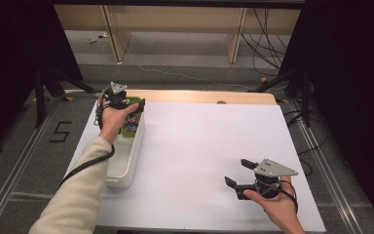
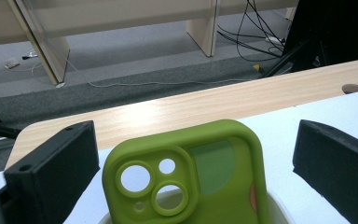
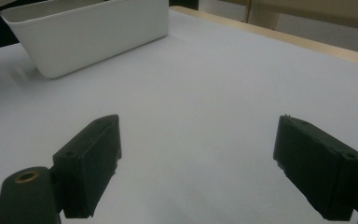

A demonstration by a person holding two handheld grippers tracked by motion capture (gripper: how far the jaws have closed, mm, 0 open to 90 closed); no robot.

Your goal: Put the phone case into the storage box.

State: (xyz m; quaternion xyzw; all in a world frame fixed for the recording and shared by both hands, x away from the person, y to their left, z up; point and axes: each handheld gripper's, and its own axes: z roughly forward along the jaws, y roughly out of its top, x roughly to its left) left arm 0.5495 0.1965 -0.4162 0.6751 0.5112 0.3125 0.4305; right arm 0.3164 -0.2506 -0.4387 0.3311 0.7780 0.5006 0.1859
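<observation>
Left gripper (image 1: 126,103) hangs over the far end of the white bin (image 1: 126,168), jaws spread wide of the green phone case (image 2: 186,177), which stands upright in the bin, apparently just set there for storage. Right gripper (image 1: 241,173) rests idle near the table's (image 1: 199,141) front edge, jaws spread, holding nothing.

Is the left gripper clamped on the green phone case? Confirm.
No: in the left gripper view the left gripper has its jaws spread wide, with clear gaps on both sides of the green phone case standing in the white bin.
</observation>
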